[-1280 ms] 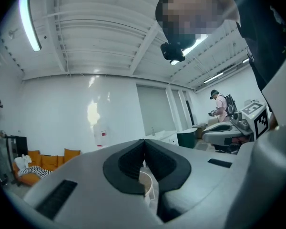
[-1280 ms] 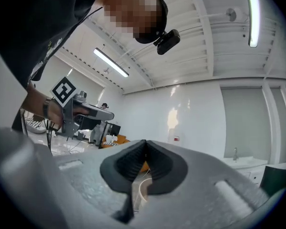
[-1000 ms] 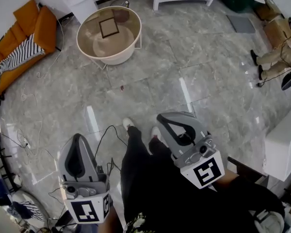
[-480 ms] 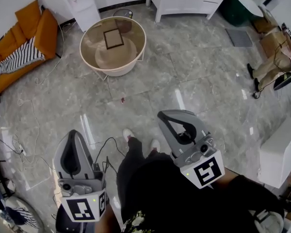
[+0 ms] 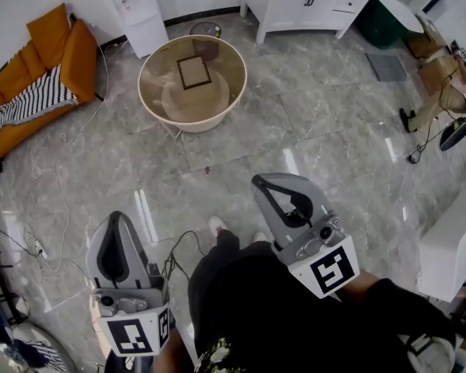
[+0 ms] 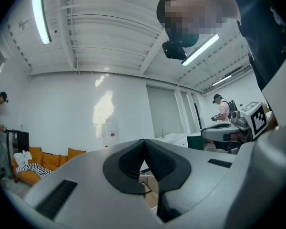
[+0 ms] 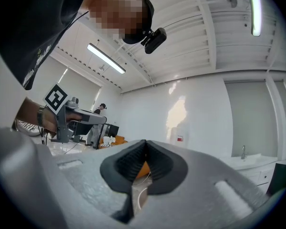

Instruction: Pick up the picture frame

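A person crosses a grey stone floor with a hand-held gripper in each hand, the picture frame well ahead of both. It lies flat, a dark-bordered square, near the middle of a round, glass-topped surface beside an orange sofa. The left hand-held gripper and the right hand-held gripper are both carried roughly level, jaws pressed fully together with nothing between them; each would have to open before any grasp. The frame looks light and stiff, but probably carries a pane that could crack under a hard squeeze or a knock against the glass top. Lying flat on so smooth a top, it is likely to skate away rather than lift if pushed from one side. The border rail seems the sound place to hold: one jaw over the top face and one under an edge, perhaps after the other gripper steadies the opposite side or tips that edge up. The centre panel is best left alone.
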Demonstrator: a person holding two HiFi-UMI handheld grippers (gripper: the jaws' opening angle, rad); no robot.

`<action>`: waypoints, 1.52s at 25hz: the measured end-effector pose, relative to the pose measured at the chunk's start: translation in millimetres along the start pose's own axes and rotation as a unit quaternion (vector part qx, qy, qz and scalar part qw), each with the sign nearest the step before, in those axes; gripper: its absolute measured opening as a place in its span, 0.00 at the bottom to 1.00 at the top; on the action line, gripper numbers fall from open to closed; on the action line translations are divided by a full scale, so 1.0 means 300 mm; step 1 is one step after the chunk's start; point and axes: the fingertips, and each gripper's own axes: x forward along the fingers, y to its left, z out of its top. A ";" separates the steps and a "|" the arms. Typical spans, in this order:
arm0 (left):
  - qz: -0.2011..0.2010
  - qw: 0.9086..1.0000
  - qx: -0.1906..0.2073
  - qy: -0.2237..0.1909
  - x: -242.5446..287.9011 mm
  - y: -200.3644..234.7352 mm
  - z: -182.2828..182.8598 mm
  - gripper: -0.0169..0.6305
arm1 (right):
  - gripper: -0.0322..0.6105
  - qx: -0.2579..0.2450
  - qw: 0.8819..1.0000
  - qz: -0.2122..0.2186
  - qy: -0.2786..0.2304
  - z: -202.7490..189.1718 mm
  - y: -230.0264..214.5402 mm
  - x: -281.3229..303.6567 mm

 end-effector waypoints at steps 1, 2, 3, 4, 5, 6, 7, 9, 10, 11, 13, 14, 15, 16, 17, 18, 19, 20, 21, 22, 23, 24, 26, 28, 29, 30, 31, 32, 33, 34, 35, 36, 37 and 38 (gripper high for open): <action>-0.002 1.000 -0.001 0.000 0.004 0.016 -0.008 0.04 | 0.04 0.001 1.000 -0.004 -0.001 -0.004 0.003 0.013; -0.004 1.000 -0.002 0.000 0.009 0.034 -0.017 0.04 | 0.04 0.002 1.000 -0.008 -0.003 -0.007 0.006 0.030; -0.007 1.000 -0.002 0.000 0.015 0.055 -0.027 0.04 | 0.04 0.002 1.000 -0.012 -0.006 -0.009 0.010 0.050; -0.009 1.000 -0.002 0.000 0.021 0.077 -0.037 0.04 | 0.04 0.001 1.000 -0.015 -0.009 -0.010 0.016 0.072; -0.010 1.000 -0.002 0.000 0.027 0.099 -0.049 0.04 | 0.04 -0.001 1.000 -0.018 -0.011 -0.011 0.022 0.093; -0.012 1.000 -0.002 0.000 0.033 0.118 -0.061 0.04 | 0.04 -0.002 1.000 -0.021 -0.011 -0.014 0.028 0.111; -0.014 1.000 -0.005 0.001 0.039 0.132 -0.074 0.04 | 0.04 -0.002 1.000 -0.023 -0.010 -0.019 0.036 0.124; -0.019 1.000 -0.010 0.003 0.039 0.145 -0.096 0.04 | 0.04 0.002 1.000 -0.027 -0.003 -0.030 0.055 0.137; -0.021 1.000 -0.011 0.003 0.032 0.144 -0.103 0.04 | 0.04 0.005 1.000 -0.028 -0.001 -0.033 0.067 0.139; -0.023 1.000 -0.009 0.002 0.023 0.143 -0.106 0.04 | 0.04 0.007 1.000 -0.027 0.000 -0.033 0.080 0.140; -0.025 1.000 -0.007 -0.006 0.008 0.139 -0.102 0.04 | 0.04 0.008 1.000 -0.022 -0.004 -0.026 0.101 0.143; -0.026 1.000 -0.007 -0.010 0.005 0.140 -0.100 0.04 | 0.04 0.006 1.000 -0.020 -0.007 -0.020 0.110 0.146; -0.027 1.000 -0.008 -0.011 0.006 0.144 -0.099 0.04 | 0.04 0.004 1.000 -0.018 -0.009 -0.014 0.117 0.155; -0.028 0.999 -0.009 -0.011 0.012 0.154 -0.099 0.04 | 0.04 0.002 1.000 -0.018 -0.008 -0.009 0.121 0.170; -0.029 0.999 -0.011 -0.011 0.021 0.167 -0.098 0.04 | 0.04 0.000 1.000 -0.018 -0.006 -0.006 0.122 0.190; -0.030 0.999 -0.012 -0.010 0.030 0.179 -0.096 0.04 | 0.04 0.000 1.000 -0.020 -0.004 -0.004 0.120 0.212; -0.031 0.999 -0.011 -0.008 0.039 0.188 -0.096 0.04 | 0.04 0.002 1.000 -0.021 -0.002 -0.005 0.118 0.230; -0.033 0.999 -0.010 -0.006 0.046 0.193 -0.098 0.04 | 0.04 0.004 1.000 -0.023 0.000 -0.008 0.115 0.243; -0.034 0.999 -0.008 -0.004 0.052 0.193 -0.102 0.04 | 0.04 0.007 1.000 -0.025 0.001 -0.014 0.112 0.250; -0.036 0.999 -0.007 -0.002 0.061 0.190 -0.107 0.04 | 0.04 0.009 1.000 -0.025 0.001 -0.021 0.108 0.253; -0.038 0.999 -0.007 0.000 0.072 0.185 -0.111 0.04 | 0.04 0.011 1.000 -0.026 0.002 -0.027 0.100 0.254; -0.040 0.999 -0.007 0.001 0.086 0.180 -0.112 0.04 | 0.04 0.013 1.000 -0.026 0.002 -0.034 0.089 0.257; -0.042 0.999 -0.005 0.001 0.122 0.174 -0.110 0.04 | 0.04 0.020 0.999 -0.027 0.004 -0.050 0.057 0.270; -0.042 0.999 -0.004 0.007 0.162 0.175 -0.112 0.04 | 0.04 0.027 0.999 -0.028 0.006 -0.066 0.019 0.295; -0.041 0.999 -0.003 0.009 0.182 0.177 -0.113 0.04 | 0.04 0.029 0.999 -0.027 0.006 -0.071 0.001 0.310; -0.040 0.999 -0.002 0.009 0.201 0.179 -0.112 0.04 | 0.04 0.030 0.999 -0.026 0.006 -0.076 -0.017 0.323; -0.039 0.999 -0.001 0.008 0.222 0.182 -0.110 0.04 | 0.04 0.029 0.999 -0.024 0.005 -0.082 -0.035 0.338; -0.038 0.999 -0.002 0.007 0.244 0.185 -0.108 0.04 | 0.04 0.030 0.999 -0.022 0.004 -0.087 -0.055 0.354; -0.036 0.999 -0.002 0.007 0.266 0.190 -0.107 0.04 | 0.04 0.031 0.999 -0.021 0.003 -0.092 -0.074 0.373; -0.035 0.999 -0.002 0.008 0.289 0.196 -0.107 0.04 | 0.04 0.034 0.999 -0.020 0.003 -0.096 -0.094 0.393; -0.034 0.999 -0.001 0.008 0.315 0.202 -0.104 0.04 | 0.04 0.035 0.999 -0.019 0.001 -0.099 -0.115 0.414; -0.033 0.999 0.000 0.008 0.342 0.207 -0.101 0.04 | 0.04 0.036 0.999 -0.016 0.000 -0.101 -0.137 0.435; -0.031 0.999 0.001 0.007 0.371 0.212 -0.097 0.04 | 0.04 0.036 0.999 -0.014 -0.002 -0.104 -0.161 0.455; -0.028 1.000 0.002 0.007 0.400 0.215 -0.093 0.04 | 0.04 0.036 0.999 -0.011 -0.003 -0.108 -0.187 0.473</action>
